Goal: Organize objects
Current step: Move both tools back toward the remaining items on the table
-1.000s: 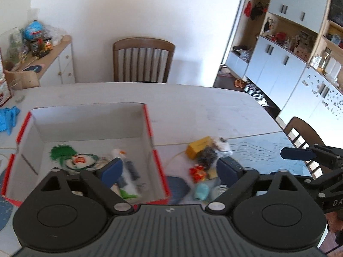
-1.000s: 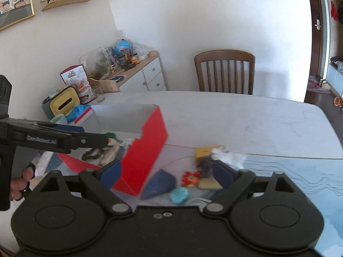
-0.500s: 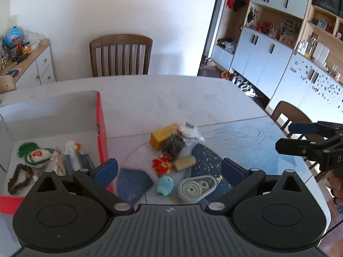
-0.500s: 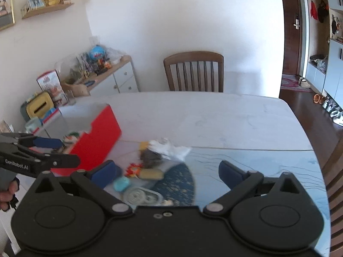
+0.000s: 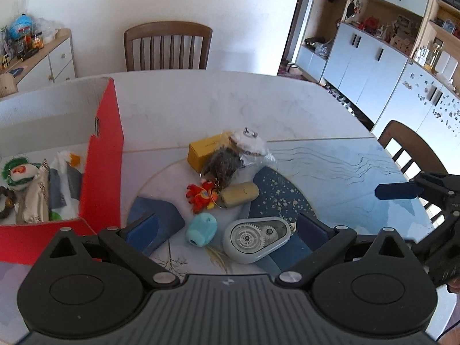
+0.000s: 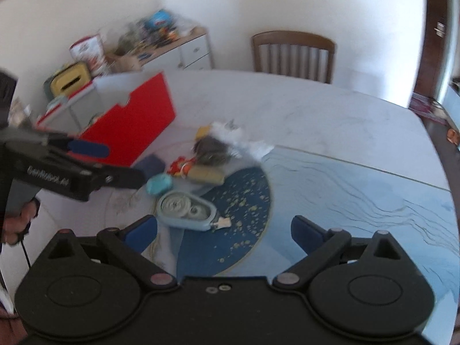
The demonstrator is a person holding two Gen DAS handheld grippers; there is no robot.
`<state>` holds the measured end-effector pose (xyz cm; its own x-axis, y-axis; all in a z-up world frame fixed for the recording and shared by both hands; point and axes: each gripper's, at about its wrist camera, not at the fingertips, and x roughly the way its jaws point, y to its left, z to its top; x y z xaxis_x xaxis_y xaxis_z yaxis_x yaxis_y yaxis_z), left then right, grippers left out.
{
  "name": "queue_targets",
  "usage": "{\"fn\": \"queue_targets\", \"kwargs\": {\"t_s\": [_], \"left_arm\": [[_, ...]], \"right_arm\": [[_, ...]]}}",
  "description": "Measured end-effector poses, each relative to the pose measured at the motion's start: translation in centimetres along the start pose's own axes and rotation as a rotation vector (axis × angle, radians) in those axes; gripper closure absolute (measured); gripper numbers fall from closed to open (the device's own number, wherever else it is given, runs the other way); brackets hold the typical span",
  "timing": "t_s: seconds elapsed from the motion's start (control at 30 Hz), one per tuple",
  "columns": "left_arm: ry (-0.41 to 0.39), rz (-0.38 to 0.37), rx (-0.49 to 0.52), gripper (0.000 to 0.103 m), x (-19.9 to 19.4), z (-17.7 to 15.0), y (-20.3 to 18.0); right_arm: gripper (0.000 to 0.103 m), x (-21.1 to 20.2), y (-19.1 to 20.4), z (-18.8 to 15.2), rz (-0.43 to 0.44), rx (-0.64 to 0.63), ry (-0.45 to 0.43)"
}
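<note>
A red box point(image 5: 100, 155) with white inside walls stands at the left and holds several small items. To its right lies a pile on the table: a yellow box point(image 5: 205, 150), a dark furry keychain point(image 5: 222, 166), a clear bag point(image 5: 250, 143), a red toy point(image 5: 201, 194), a tan cylinder point(image 5: 240, 191), a turquoise sharpener point(image 5: 201, 230) and a grey tape dispenser point(image 5: 256, 238). My left gripper point(image 5: 227, 227) is open and empty just above the sharpener and dispenser. My right gripper point(image 6: 224, 231) is open and empty, near the dispenser point(image 6: 187, 208) and right of the red box point(image 6: 129, 123).
A wooden chair point(image 5: 168, 47) stands at the table's far side, another point(image 5: 408, 146) at its right. A sideboard point(image 5: 37, 57) with clutter is at the back left. White cabinets point(image 5: 373, 66) line the right wall. A round blue-patterned mat point(image 6: 238, 218) lies under the pile.
My left gripper has swung right from over the red box to the pile and come closer to it. My right gripper has shifted right and lower, toward the dispenser. Both stayed open.
</note>
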<state>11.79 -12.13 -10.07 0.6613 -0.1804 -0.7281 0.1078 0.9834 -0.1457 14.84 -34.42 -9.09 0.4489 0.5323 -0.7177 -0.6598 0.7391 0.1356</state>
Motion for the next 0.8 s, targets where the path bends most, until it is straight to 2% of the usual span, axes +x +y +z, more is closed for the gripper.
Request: {"fn": "queue_targets", "kwargs": {"t_s": [0.17,0.23,0.5,0.7,0.8], "left_arm": [[0.025,0.008,0.007,0.0,1.8,-0.5,-0.3],[0.038,0.001,0.012,0.0,2.4,-0.7,-0.4],[0.032,0.044,-0.005,0.0,3.9,-0.6,0.1],[0.043,0.045,-0.027,0.001,4.7,-0.1,0.3],[0.056,0.046,-0.063,0.006,5.2,0.1,0.9]], "right_arm": [[0.007,2.5,0.2,-0.1,0.047,-0.07,0.051],[0.011,3.5,0.6,-0.1,0.08,-0.109,0.073],[0.019,6.2,1.9,0.0,0.142,-0.267,0.081],[0.028,8.2,2.3,0.5,0.184,-0.341,0.078],[0.033,9.2,2.6,0.6,0.197,-0.375,0.079]]}}
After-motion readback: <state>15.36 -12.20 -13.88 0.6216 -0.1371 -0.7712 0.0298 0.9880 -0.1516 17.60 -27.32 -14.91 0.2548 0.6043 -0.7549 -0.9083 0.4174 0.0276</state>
